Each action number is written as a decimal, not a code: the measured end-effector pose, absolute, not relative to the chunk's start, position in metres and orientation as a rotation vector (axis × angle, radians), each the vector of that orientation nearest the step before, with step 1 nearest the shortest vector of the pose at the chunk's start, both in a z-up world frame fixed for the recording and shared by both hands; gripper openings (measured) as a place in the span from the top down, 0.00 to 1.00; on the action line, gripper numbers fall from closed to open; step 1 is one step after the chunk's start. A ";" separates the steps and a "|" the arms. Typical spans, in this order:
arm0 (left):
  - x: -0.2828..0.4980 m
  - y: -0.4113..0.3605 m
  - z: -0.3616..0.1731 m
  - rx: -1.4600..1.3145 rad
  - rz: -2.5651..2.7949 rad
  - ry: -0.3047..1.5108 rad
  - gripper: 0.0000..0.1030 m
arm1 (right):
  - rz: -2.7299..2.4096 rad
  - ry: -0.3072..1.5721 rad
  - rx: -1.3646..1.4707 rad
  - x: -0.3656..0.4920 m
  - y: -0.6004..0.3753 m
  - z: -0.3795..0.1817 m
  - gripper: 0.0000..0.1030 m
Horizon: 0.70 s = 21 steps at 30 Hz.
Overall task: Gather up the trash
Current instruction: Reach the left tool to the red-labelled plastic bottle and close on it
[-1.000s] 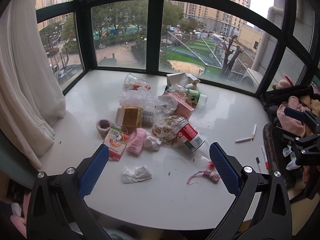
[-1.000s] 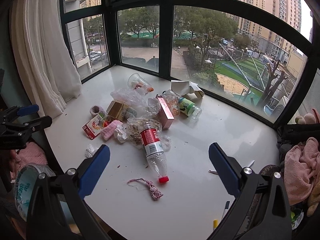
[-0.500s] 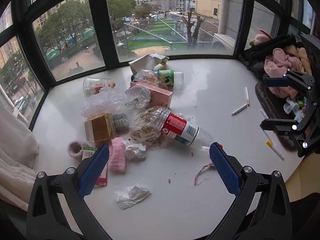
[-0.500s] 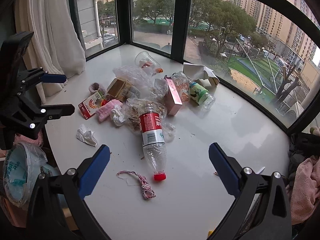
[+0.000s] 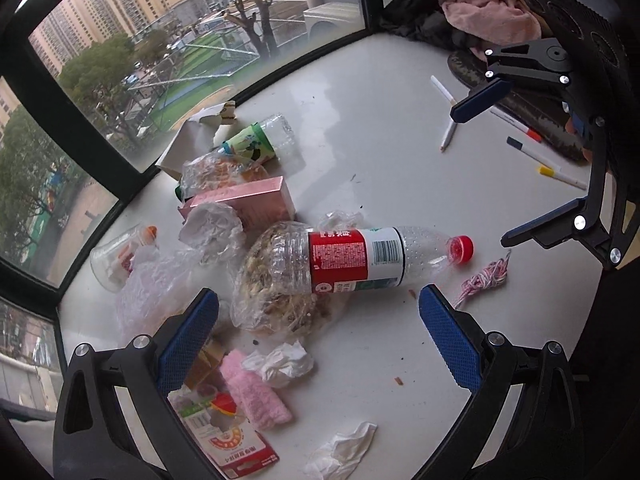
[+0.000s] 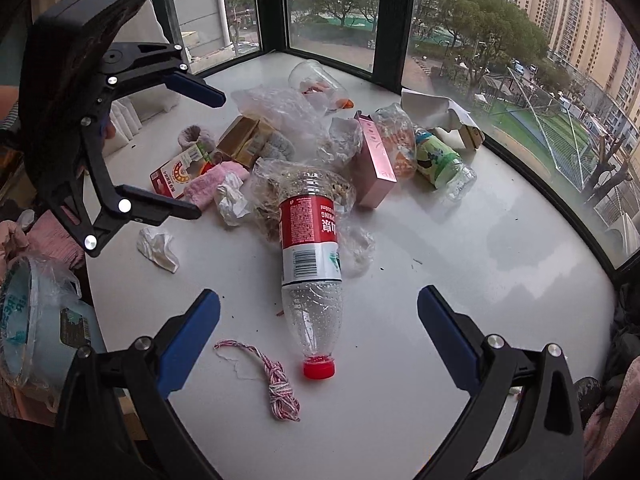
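Observation:
A heap of trash lies on the white sill table. At its front is a clear bottle with a red label and red cap. Behind it are a pink box, a green-labelled bottle, a clear cup and plastic bags. A striped string lies by the cap, and crumpled tissue lies nearby. My left gripper hovers open over the bottle's body. My right gripper stands open around the bottle's neck end, touching nothing.
Markers and pens lie on the table's right side beside a dark mat. Pink clothes are piled in the far corner. A bag-lined bin sits below the table's left edge. Dark window frames ring the table, with a white curtain at the left.
Both grippers have come lower and closer to the red-labelled bottle. The left one has swung right and tilted. Both stay open and empty; the trash has not moved.

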State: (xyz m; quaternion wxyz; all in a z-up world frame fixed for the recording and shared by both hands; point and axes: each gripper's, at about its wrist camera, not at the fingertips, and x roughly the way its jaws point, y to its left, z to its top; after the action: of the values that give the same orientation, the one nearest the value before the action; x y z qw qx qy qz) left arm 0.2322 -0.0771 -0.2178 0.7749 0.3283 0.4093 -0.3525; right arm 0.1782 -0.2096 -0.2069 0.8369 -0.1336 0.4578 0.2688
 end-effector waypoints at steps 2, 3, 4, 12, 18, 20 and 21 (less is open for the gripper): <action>0.239 -0.081 -0.224 0.759 -0.804 0.884 0.06 | 0.590 0.978 -0.288 0.182 -0.209 -0.216 0.07; 0.242 -0.083 -0.227 0.781 -0.828 0.884 0.06 | 0.598 0.983 -0.297 0.185 -0.208 -0.221 0.07; 0.245 -0.085 -0.230 0.804 -0.851 0.881 0.06 | 0.606 0.989 -0.306 0.186 -0.206 -0.226 0.07; 0.267 -0.103 -0.257 0.989 -0.986 0.868 0.06 | 0.628 1.030 -0.337 0.201 -0.195 -0.259 0.07; 0.275 -0.118 -0.277 1.162 -1.118 0.845 0.06 | 0.645 1.046 -0.356 0.213 -0.193 -0.280 0.07; 0.277 -0.122 -0.284 1.225 -1.160 0.837 0.06 | 0.662 1.056 -0.353 0.216 -0.192 -0.287 0.07; 0.277 -0.124 -0.288 1.253 -1.182 0.832 0.06 | 0.672 1.063 -0.350 0.217 -0.191 -0.290 0.07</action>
State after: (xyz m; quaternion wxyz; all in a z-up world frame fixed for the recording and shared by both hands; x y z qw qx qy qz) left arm 0.2771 -0.1241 -0.2876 0.5764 0.5352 0.3556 -0.5049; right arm 0.2172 -0.1910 -0.2903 0.7945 -0.1630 0.4945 0.3124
